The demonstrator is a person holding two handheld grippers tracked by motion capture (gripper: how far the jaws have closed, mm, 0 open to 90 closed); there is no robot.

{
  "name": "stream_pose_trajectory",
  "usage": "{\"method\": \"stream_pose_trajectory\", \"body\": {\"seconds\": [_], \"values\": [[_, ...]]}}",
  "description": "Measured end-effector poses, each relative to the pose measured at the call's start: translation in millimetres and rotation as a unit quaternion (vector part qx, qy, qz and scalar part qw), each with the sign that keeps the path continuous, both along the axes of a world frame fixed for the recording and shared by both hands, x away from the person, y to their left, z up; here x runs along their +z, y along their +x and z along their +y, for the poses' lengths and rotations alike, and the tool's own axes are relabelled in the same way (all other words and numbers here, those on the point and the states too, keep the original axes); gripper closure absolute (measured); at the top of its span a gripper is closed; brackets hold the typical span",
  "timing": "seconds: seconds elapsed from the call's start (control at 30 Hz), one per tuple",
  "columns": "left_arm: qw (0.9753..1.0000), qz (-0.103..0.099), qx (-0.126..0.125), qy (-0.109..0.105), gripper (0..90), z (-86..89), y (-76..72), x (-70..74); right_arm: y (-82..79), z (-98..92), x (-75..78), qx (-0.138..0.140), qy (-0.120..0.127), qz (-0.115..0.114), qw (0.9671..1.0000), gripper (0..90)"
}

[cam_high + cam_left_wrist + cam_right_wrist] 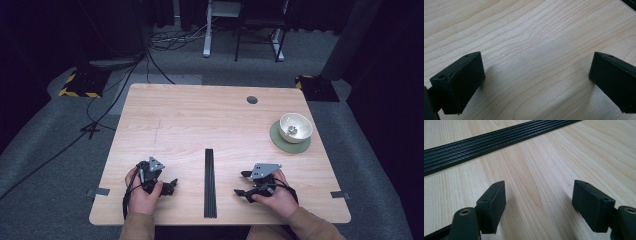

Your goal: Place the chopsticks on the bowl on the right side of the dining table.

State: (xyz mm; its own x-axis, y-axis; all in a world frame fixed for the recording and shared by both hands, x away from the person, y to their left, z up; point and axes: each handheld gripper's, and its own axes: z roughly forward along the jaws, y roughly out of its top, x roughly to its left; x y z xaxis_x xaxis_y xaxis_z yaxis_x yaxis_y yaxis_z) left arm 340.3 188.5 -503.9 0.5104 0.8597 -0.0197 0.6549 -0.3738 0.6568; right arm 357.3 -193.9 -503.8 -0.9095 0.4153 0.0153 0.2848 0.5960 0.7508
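Left hand-held gripper (172,185) is rested low on the wooden counter (200,120), jaws spread wide over bare wood. Right hand-held gripper (241,183) likewise spread apart, nothing clamped. Black ribbed strip (210,182) is laid flat between both, near the counter's front edge, untouched.

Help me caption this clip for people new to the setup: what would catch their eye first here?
First, the long black ribbed strip lying straight on the pale wooden table, between the two hands. Either side of it rest the left tool and right tool, both open and empty, jaws turned toward the strip. Far right, a cream bowl sits on a green mat.
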Motion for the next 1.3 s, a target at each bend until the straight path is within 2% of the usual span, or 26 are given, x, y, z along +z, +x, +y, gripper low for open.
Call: {"method": "stream_pose_trajectory", "body": {"seconds": [0.1,0.17,0.2,0.33,0.4,0.5,0.53,0.63,0.7,0.73,0.83,0.9,0.93,1.0,1.3], "values": [[1.0,0.0,0.0,0.0,0.4,0.0,0.0,0.0,1.2,-0.2,0.3,-0.001,-0.002,0.0,1.0,28.0],[1.0,0.0,0.0,0.0,0.4,0.0,0.0,0.0,3.1,0.2,0.6,-0.003,0.007,0.007,0.9999,28.7],[1.0,0.001,-0.001,-0.001,0.3,0.1,0.3,-0.1,3.9,1.9,2.7,-0.007,0.016,0.019,0.9997,28.7],[1.0,0.001,-0.001,-0.001,0.2,0.0,0.2,-0.1,7.1,7.5,9.6,0.01,0.013,0.004,0.9999,28.7],[1.0,0.001,-0.001,-0.001,0.2,0.0,0.2,-0.1,7.3,13.6,11.5,0.009,0.022,0.009,0.9997,29.0],[1.0,0.0,-0.001,-0.001,0.3,0.0,0.2,-0.1,7.7,17.5,13.3,0.009,0.022,0.009,0.9997,29.4],[1.0,0.001,-0.001,-0.001,0.2,0.1,0.2,-0.1,9.3,21.2,15.6,0.014,0.012,0.007,0.9998,29.4],[1.0,0.001,-0.001,-0.001,0.2,0.1,0.2,-0.1,11.6,25.6,18.4,0.016,0.002,0.01,0.9998,29.3],[1.0,0.001,-0.001,-0.001,0.2,0.1,0.2,-0.1,12.8,32.3,20.0,0.022,0.015,0.014,0.9995,29.3],[1.0,0.001,-0.001,-0.001,0.2,0.1,0.2,-0.1,13.4,35.1,20.5,0.023,0.014,0.012,0.9996,29.3],[1.0,0.001,-0.001,-0.001,0.2,0.1,0.2,-0.1,13.3,43.2,19.9,0.022,0.018,0.014,0.9995,28.5],[1.0,0.001,-0.001,-0.001,0.2,0.1,0.2,-0.1,13.9,48.9,18.1,0.025,0.021,0.01,0.9994,28.0],[1.0,0.001,-0.002,0.0,0.2,0.2,0.3,0.0,14.1,53.5,16.1,0.03,0.014,0.004,0.9995,31.5],[1.0,0.001,-0.002,-0.001,0.1,0.2,0.4,-0.1,14.9,58.0,13.0,0.024,0.019,-0.004,0.9995,32.5],[1.0,0.001,-0.002,0.0,0.1,0.3,0.4,0.0,13.4,67.1,10.5,0.017,0.018,0.001,0.9997,32.0]]}}
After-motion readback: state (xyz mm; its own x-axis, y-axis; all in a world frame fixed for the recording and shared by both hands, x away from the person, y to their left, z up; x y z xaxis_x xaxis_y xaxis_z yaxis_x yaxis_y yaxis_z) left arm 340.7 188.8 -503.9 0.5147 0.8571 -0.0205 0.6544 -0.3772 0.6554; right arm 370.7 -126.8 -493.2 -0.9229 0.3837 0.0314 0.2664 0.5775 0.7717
